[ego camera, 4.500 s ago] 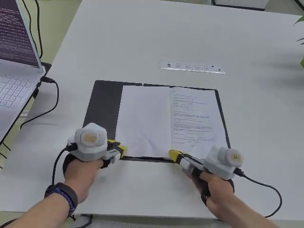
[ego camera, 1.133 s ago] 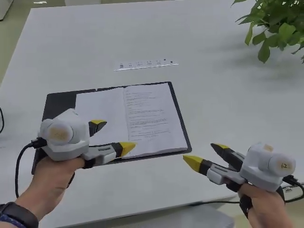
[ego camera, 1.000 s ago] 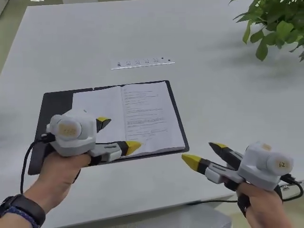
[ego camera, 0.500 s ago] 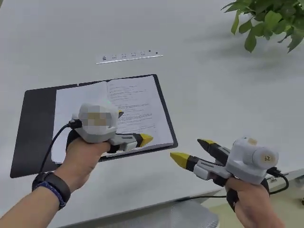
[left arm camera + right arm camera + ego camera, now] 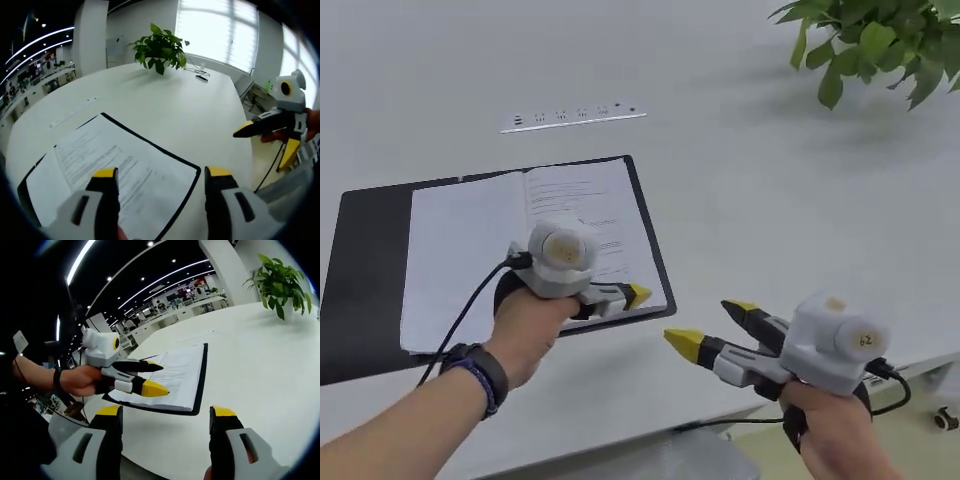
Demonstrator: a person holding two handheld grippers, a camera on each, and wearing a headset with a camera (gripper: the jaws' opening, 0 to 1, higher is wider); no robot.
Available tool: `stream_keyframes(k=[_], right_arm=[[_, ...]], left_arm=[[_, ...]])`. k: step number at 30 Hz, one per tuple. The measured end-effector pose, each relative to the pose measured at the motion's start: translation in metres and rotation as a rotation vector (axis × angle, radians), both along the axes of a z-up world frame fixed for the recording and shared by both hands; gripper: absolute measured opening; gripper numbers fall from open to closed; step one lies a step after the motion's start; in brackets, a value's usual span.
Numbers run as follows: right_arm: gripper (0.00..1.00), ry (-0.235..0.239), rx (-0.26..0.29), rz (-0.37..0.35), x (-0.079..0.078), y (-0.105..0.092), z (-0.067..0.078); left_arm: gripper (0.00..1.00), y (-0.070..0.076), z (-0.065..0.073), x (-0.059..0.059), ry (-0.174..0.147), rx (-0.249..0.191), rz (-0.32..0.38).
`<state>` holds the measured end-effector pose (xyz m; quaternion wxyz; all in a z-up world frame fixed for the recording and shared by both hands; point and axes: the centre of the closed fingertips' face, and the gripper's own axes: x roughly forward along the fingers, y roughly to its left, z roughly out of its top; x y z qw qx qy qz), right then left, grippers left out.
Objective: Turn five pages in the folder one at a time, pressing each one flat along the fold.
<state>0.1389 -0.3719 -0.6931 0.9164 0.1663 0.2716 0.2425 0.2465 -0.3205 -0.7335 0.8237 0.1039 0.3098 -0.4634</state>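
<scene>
While the folder (image 5: 365, 270) lies open on the white table (image 5: 770, 200) with bare tabletop beyond its right edge, the left gripper (image 5: 161, 172) hangs over its near right corner, jaws spread, and the right gripper (image 5: 710, 323), also spread, is just past that edge.

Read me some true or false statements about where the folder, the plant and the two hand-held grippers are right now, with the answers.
1. The folder lies open on the table. True.
2. The right hand-held gripper is shut on a page. False: its jaws stand apart and hold nothing, and it is off to the right of the folder.
3. The left hand-held gripper is over the printed page, near its lower outer corner. True.
4. The plant stands on the folder. False: it stands on the table, well beyond the folder.
5. The left hand-held gripper's jaws are open. True.
</scene>
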Motion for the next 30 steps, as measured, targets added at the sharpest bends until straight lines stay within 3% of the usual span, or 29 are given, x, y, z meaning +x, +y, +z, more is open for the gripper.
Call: stream_keyframes(k=[3,5,8,12,14,16,18,30], right_arm=[[0.70,0.005,0.001,0.003,0.001,0.001,0.000],[0.70,0.005,0.007,0.003,0.001,0.002,0.001],[0.69,0.008,0.002,0.009,0.003,0.003,0.001],[0.69,0.012,0.006,0.005,0.005,0.003,0.000],[0.69,0.016,0.020,0.003,0.005,0.003,0.000],[0.70,0.022,0.020,0.006,0.005,0.003,-0.004],[0.69,0.030,0.014,0.011,0.004,0.003,-0.005],[0.68,0.038,0.029,0.022,0.010,0.007,-0.011]], left_arm=[[0.69,-0.008,-0.010,0.002,0.007,0.011,0.005],[0.69,-0.011,-0.019,0.003,-0.015,0.057,-0.009],[0.69,-0.016,-0.026,0.004,-0.020,0.074,-0.008],[0.69,-0.018,-0.036,0.004,-0.001,0.083,0.008],[0.69,-0.018,-0.043,0.001,0.025,0.092,0.004],[0.70,-0.014,-0.052,-0.002,0.021,0.134,-0.006],[0.69,-0.015,-0.050,-0.002,0.001,0.138,-0.011],[0.61,-0.006,-0.047,0.003,0.013,0.111,-0.010]])
